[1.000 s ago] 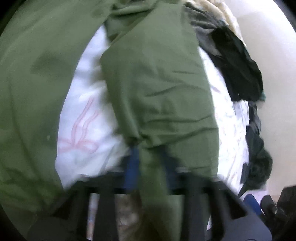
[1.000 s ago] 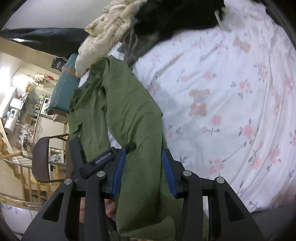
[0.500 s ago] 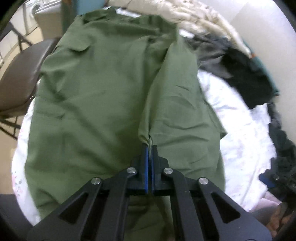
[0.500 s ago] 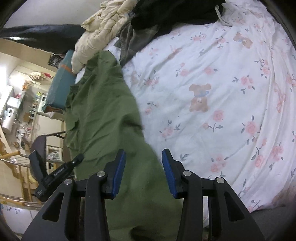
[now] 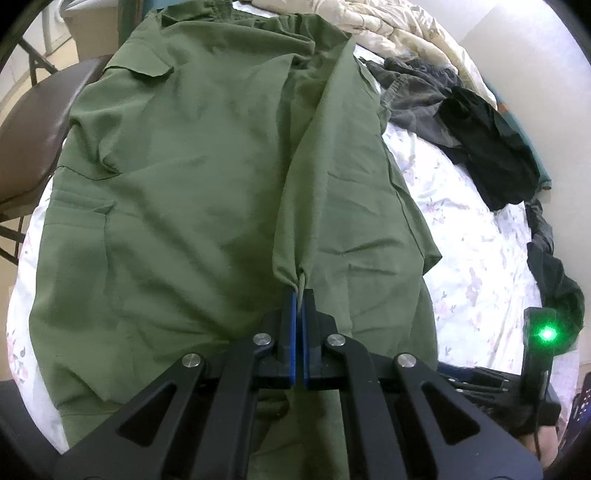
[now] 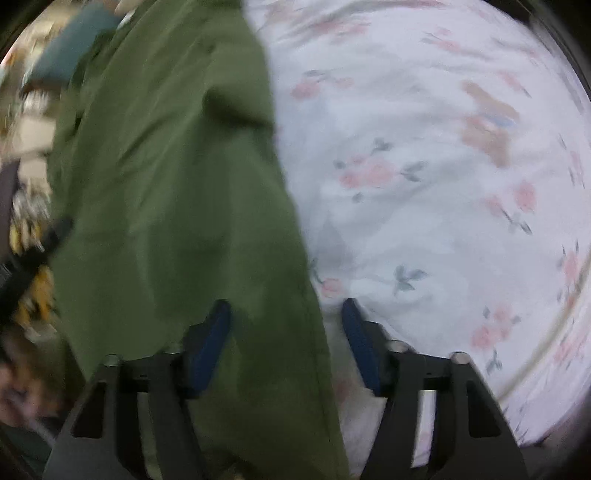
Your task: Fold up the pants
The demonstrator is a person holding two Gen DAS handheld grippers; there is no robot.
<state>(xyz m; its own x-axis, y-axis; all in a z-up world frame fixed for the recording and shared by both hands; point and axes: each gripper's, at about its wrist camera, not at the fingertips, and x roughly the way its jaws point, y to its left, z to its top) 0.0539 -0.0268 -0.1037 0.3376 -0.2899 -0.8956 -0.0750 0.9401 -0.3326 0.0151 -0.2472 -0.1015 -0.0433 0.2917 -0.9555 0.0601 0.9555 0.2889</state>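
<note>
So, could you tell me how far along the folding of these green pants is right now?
Early stage. Done: the green pants lie spread on the floral bedsheet. In hand: the left gripper is shut on a pinched fold of fabric, lifting a ridge; the right gripper has just been closing, jaws apart over the pants' edge, gripping nothing yet. Left: no finished fold shows, so essentially all the folding remains.

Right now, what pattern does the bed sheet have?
The bed sheet is white with pink flowers, clearest in the right wrist view.

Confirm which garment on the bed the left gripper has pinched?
The green pants. The left gripper is shut on a fold of them; the dark clothes and cream blanket lie untouched farther back.
</note>
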